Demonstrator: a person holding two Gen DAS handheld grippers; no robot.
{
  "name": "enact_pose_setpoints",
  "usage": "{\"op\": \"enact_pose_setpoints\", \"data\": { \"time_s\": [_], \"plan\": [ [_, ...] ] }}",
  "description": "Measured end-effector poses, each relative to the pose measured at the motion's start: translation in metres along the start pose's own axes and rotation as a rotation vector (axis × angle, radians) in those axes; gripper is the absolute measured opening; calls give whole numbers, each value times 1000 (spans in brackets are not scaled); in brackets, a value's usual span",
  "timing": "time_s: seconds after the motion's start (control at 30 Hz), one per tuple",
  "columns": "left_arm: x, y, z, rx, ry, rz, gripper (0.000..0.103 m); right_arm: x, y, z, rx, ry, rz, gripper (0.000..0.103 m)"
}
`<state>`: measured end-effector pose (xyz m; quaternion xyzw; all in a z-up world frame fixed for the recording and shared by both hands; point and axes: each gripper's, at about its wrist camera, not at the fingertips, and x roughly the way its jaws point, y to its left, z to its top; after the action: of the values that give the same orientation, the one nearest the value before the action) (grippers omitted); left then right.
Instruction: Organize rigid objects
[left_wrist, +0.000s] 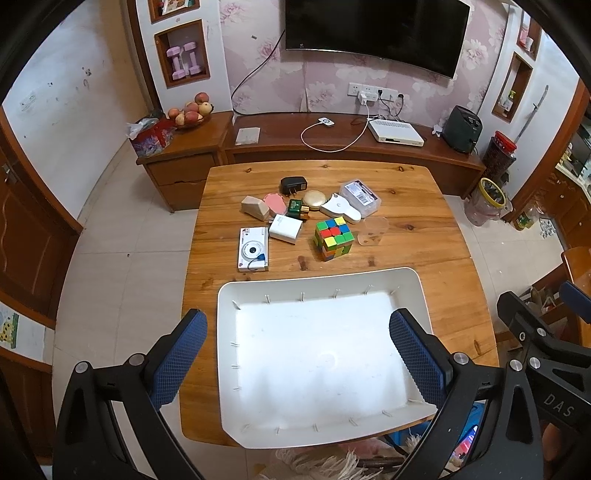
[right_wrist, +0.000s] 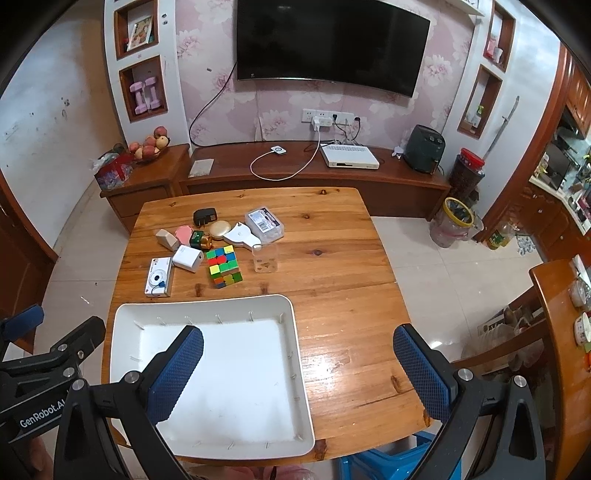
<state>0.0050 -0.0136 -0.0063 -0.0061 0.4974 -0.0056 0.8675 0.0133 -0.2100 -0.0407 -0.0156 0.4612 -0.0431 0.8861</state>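
A white tray (left_wrist: 317, 282) (right_wrist: 299, 369) lies empty at the near edge of the wooden table (left_wrist: 424, 229) (right_wrist: 351, 277). Beyond it sit a colour cube (left_wrist: 333, 238) (right_wrist: 223, 266), a white camera box (left_wrist: 253, 249) (right_wrist: 159, 277), a white charger (left_wrist: 285, 229) (right_wrist: 188, 258), a clear cup (left_wrist: 375, 230) (right_wrist: 265, 257), a black plug (left_wrist: 293, 184) (right_wrist: 205, 216), a green battery pack (left_wrist: 298, 209) (right_wrist: 200, 239) and a clear case (left_wrist: 360, 195) (right_wrist: 265, 221). My left gripper (left_wrist: 299, 350) hangs open above the tray. My right gripper (right_wrist: 299, 369) is open over the tray's right rim.
A long wooden TV cabinet (left_wrist: 332, 140) (right_wrist: 314, 173) runs behind the table under a wall television (right_wrist: 328, 40). A fruit bowl (left_wrist: 190, 110) stands at its left end. A blue stool (right_wrist: 399, 461) sits under the table's near right corner. Another wooden table (right_wrist: 565, 332) stands at right.
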Motion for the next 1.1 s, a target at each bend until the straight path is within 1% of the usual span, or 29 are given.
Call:
{"op": "enact_pose_setpoints", "data": {
  "time_s": [1.1],
  "plan": [
    [5, -7, 0, 5, 9, -12, 99, 0, -1, 1, 0, 3, 0, 103]
  ]
}}
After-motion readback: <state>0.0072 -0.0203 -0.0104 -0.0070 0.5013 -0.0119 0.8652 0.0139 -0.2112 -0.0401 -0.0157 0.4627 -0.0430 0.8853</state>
